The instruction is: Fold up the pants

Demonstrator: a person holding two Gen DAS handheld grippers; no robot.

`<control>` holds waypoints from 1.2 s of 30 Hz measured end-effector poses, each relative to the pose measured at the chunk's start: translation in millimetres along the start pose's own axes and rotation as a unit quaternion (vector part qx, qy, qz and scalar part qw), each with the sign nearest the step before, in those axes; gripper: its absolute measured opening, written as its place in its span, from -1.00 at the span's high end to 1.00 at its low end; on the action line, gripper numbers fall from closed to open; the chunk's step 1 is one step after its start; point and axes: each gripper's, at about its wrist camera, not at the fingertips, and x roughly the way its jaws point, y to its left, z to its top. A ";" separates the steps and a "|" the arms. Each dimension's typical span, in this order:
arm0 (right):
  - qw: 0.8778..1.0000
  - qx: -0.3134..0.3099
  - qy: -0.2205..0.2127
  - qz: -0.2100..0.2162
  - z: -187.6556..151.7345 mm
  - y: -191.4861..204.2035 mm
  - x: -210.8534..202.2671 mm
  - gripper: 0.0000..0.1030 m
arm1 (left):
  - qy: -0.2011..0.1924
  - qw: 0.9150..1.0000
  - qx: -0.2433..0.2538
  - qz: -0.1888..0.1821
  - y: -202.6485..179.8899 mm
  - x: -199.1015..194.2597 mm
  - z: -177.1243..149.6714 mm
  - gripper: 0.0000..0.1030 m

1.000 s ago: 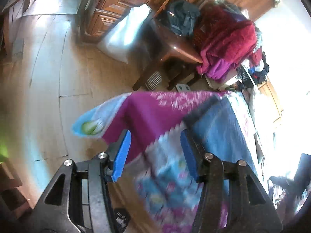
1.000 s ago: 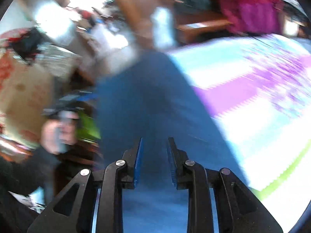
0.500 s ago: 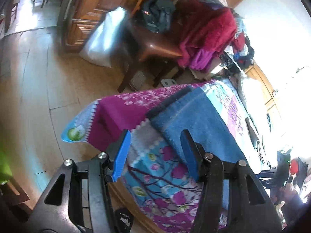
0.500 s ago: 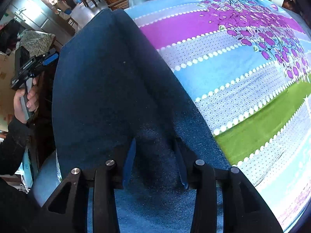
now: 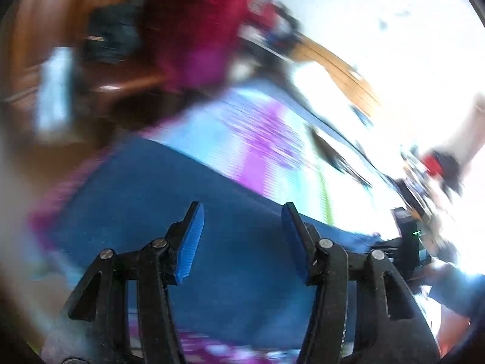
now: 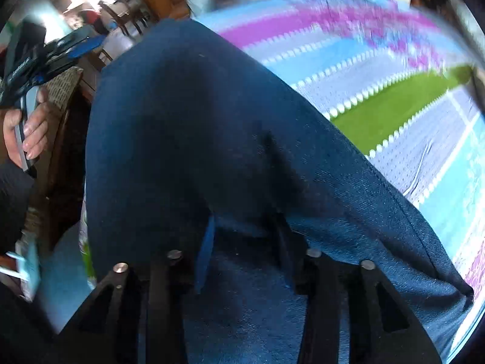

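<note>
Dark blue denim pants (image 6: pixel 188 127) lie spread on a striped floral bedspread (image 6: pixel 394 97). A raised fold of the denim drapes over my right gripper (image 6: pixel 245 227) and hides its tips. Its fingers (image 6: pixel 206 248) stand wide apart with cloth lying between them. In the blurred left wrist view, my left gripper (image 5: pixel 244 227) hovers open just above the pants (image 5: pixel 145 200), nothing between its blue pads (image 5: pixel 191 242). The right wrist view also shows the left gripper (image 6: pixel 45 57) at the far left, held in a person's hand (image 6: pixel 30 127).
Beyond the bedspread (image 5: pixel 260 139) a red and purple pile of cloth (image 5: pixel 194 36) rests on wooden furniture. The bed's left edge drops off beside dark furniture (image 6: pixel 60 151). A person's arm in a blue sleeve (image 5: pixel 454 285) shows at lower right.
The left gripper has swung from the bed corner to above the pants, still open. The right gripper has widened since a second ago, and the denim fold has come over its tips.
</note>
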 end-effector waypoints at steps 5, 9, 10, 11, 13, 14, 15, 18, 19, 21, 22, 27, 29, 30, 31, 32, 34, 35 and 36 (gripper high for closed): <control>0.999 0.010 -0.019 0.036 17.2 -18.5 -32.3 0.04 | 0.110 0.992 0.044 -0.033 -51.5 67.4 -35.7 -0.04; 0.999 0.024 -0.024 0.011 35.1 -55.3 -33.9 0.19 | 0.149 0.987 0.052 -0.006 -51.8 83.7 -61.1 -0.04; 1.000 0.017 -0.005 0.010 37.6 -58.8 -23.5 0.26 | 0.149 0.988 0.048 -0.009 -51.3 82.2 -60.7 -0.04; 1.000 0.007 0.012 0.012 39.5 -60.4 -12.7 0.34 | 0.150 0.988 0.043 -0.013 -50.2 81.0 -59.8 -0.04; 0.999 -0.019 0.034 0.012 34.7 -55.6 0.2 0.34 | 0.152 0.987 0.036 -0.020 -47.6 78.2 -60.2 -0.03; 0.999 -0.026 0.034 0.012 35.1 -53.3 2.8 0.34 | 0.153 0.987 0.037 -0.021 -49.1 79.7 -59.9 -0.03; 0.999 -0.027 0.031 0.018 36.1 -52.3 1.9 0.34 | 0.154 0.987 0.039 -0.020 -51.6 80.6 -59.4 -0.03; 0.999 -0.031 0.024 0.028 38.5 -45.7 -0.8 0.34 | 0.155 0.987 0.049 -0.013 -57.9 81.8 -61.2 -0.03; 0.999 -0.035 0.028 0.024 38.1 -43.8 0.4 0.34 | 0.154 0.987 0.048 -0.012 -57.8 82.0 -61.3 -0.03; 0.998 -0.052 0.038 -0.010 35.5 -35.7 4.6 0.60 | 0.152 0.987 0.043 -0.014 -54.7 79.5 -62.1 -0.03; 0.997 -0.059 0.033 -0.035 35.0 -31.9 4.6 0.75 | 0.151 0.988 0.040 -0.015 -53.6 81.2 -60.4 -0.03; 0.994 -0.054 -0.031 -0.091 37.8 -35.8 -29.9 0.94 | 0.147 0.989 0.031 -0.010 -54.2 79.7 -56.3 -0.03; 0.994 -0.042 -0.032 -0.091 38.2 -45.2 -35.7 0.95 | 0.144 0.989 0.035 -0.008 -53.6 80.5 -54.5 -0.03; 0.994 -0.041 -0.028 -0.102 36.9 -50.0 -33.5 0.98 | 0.144 0.989 0.033 -0.008 -52.3 81.8 -54.1 -0.03; 0.991 -0.046 -0.026 -0.120 34.9 -52.6 -33.4 1.00 | 0.145 0.989 0.029 -0.009 -50.8 83.5 -54.1 -0.03; 0.989 -0.045 -0.022 -0.140 32.8 -58.4 -30.1 1.00 | 0.144 0.989 0.027 -0.009 -49.7 82.5 -54.2 -0.03; 0.995 -0.010 -0.001 -0.104 32.0 -70.4 -20.7 1.00 | 0.142 0.990 0.023 -0.009 -47.7 79.1 -54.8 -0.03; 0.995 -0.009 0.002 -0.102 30.5 -67.3 -20.1 1.00 | 0.141 0.990 0.021 -0.007 -45.9 77.1 -54.7 -0.03; 0.995 -0.010 -0.005 -0.104 27.9 -65.3 -24.2 1.00 | 0.140 0.990 0.017 -0.005 -43.7 74.1 -53.9 -0.03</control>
